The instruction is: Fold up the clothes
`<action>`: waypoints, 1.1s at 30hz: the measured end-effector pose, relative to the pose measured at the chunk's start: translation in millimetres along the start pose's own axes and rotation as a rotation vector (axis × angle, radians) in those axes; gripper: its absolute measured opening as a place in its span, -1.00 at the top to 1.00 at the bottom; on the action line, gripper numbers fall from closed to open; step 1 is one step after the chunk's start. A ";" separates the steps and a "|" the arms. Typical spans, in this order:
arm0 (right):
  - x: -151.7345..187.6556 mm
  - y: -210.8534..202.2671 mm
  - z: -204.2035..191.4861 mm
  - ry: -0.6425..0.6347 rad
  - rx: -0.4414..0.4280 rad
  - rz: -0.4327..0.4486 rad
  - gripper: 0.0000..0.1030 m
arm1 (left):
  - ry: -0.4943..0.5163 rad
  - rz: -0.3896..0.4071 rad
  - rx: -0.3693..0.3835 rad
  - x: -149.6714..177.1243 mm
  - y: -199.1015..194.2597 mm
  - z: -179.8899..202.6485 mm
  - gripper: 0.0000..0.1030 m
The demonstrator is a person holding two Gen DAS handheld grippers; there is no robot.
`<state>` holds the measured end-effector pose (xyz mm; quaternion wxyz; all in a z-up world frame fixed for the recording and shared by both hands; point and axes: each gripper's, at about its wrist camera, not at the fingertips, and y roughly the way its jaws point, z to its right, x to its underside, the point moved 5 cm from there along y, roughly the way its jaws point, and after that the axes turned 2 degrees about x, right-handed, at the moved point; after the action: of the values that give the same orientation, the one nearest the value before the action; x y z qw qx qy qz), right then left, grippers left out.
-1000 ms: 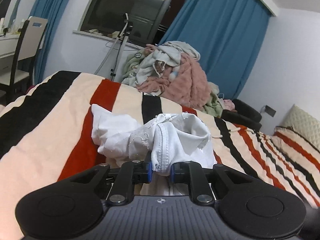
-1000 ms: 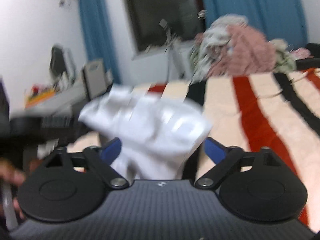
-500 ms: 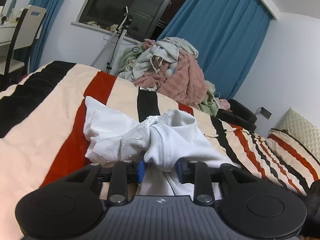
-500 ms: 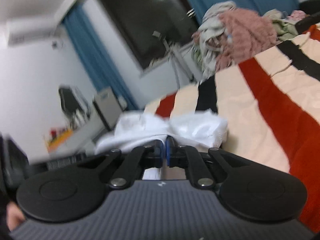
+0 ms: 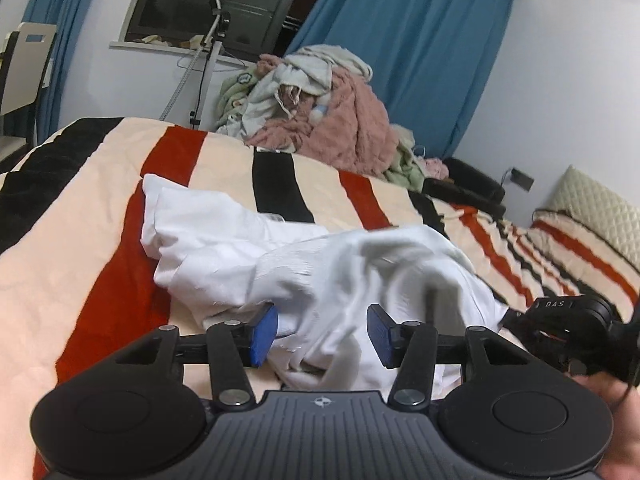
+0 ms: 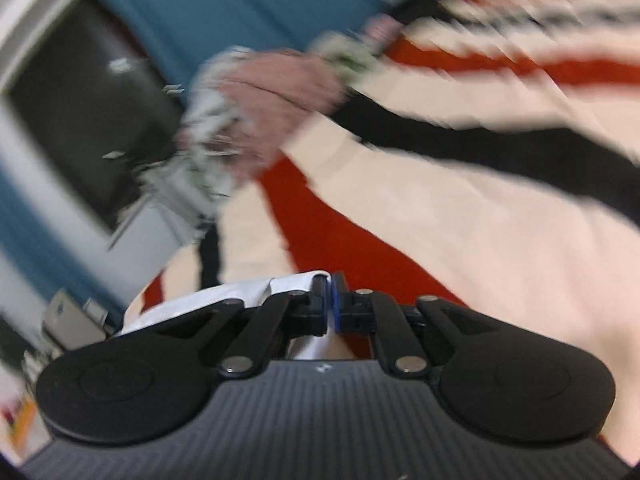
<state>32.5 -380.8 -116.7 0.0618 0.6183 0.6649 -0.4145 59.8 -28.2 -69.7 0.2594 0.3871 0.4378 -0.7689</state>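
Crumpled white cotton garment (image 5: 320, 264) on striped red-black-cream bedspread (image 5: 80, 240), left gripper (image 5: 322, 334) jaws apart around loose cloth, pink-and-green clothes pile (image 5: 320, 112) at 12 o'clock, right-wrist view blurred, right gripper (image 6: 331, 308) jaws clamped on white garment edge (image 6: 224, 300) trailing toward 9 o'clock.

Between our blue-padded black left gripper (image 5: 322, 336) jaws we see a crumpled plain white cotton garment (image 5: 304, 268); beyond them, a cream bedspread striped red and black (image 5: 100, 200), and blue curtains (image 5: 404, 44).
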 end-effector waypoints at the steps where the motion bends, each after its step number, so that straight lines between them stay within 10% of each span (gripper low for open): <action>1: 1.2 4.4 7.7 0.038 0.012 -0.054 0.84 | 0.007 -0.008 0.000 2.0 1.7 0.8 -0.01; 6: -2.3 -13.5 16.9 0.013 0.043 -0.188 0.63 | 0.045 -0.031 0.012 9.4 -4.0 8.4 -0.01; 10: -14.2 -56.0 -4.1 -0.151 0.003 -0.089 -0.58 | 0.076 -0.047 0.052 14.1 -18.9 18.7 -0.01; 13: -17.6 -84.1 -21.3 -0.251 -0.066 -0.021 -0.58 | 0.170 -0.070 0.125 23.9 -25.5 43.2 -0.06; 16: 1.6 -67.7 -36.8 -0.331 -0.160 -0.131 -0.55 | 0.318 -0.101 0.197 42.8 -14.2 75.6 -0.25; 20: 27.0 -43.1 -51.1 -0.478 -0.183 -0.225 -0.55 | 0.514 -0.148 0.087 68.9 23.6 92.6 -0.22; 23: 37.6 -34.8 -54.0 -0.535 -0.177 -0.251 -0.55 | 0.618 -0.157 -0.051 79.2 44.7 86.6 0.44; 25: 43.3 -35.9 -57.1 -0.557 -0.189 -0.258 -0.55 | 0.585 -0.137 -0.057 72.8 41.4 81.0 0.80; 33: 68.3 -40.7 -90.9 -0.746 -0.230 -0.221 -0.54 | 0.305 0.119 -0.014 14.7 -28.3 54.1 0.86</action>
<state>20.5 -266.7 -79.0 0.3226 0.3394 0.7012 -0.5377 10.6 -62.8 -51.2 0.2377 0.5228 0.4536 -0.6815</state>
